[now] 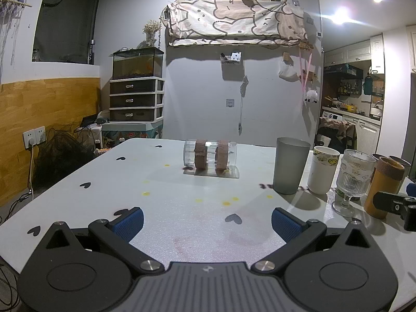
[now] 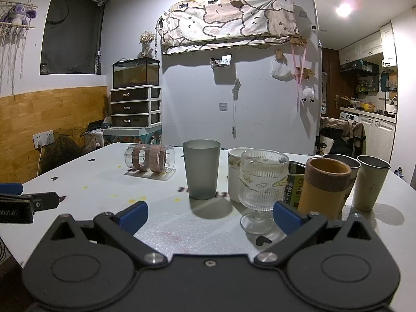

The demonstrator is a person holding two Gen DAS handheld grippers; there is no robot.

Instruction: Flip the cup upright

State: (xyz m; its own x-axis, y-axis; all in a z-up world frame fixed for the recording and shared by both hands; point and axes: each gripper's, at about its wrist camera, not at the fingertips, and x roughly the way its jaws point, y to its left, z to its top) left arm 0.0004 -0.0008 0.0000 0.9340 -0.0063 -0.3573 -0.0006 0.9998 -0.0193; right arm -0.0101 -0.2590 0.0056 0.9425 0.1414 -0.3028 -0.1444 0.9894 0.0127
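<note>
A lived-in home, seemingly a small flat where the dining space opens straight onto a kitchen. At centre left a fish tank (image 1: pixel 137 62) sits on a plastic drawer unit (image 1: pixel 136 98), with a vase of dried flowers (image 1: pixel 151 32) above it. A cartoon-print cloth (image 1: pixel 236 22) hangs across the upper middle of the grey wall, and a plush toy (image 2: pixel 19 13) sits in the upper left corner. At the right edge, white kitchen cabinets (image 2: pixel 366 48) hang over a cluttered counter (image 2: pixel 364 108) and a washing machine (image 1: pixel 332 116). In the foreground a white table (image 1: pixel 182 202) scattered with small black hearts carries assorted drinking cups.
</note>
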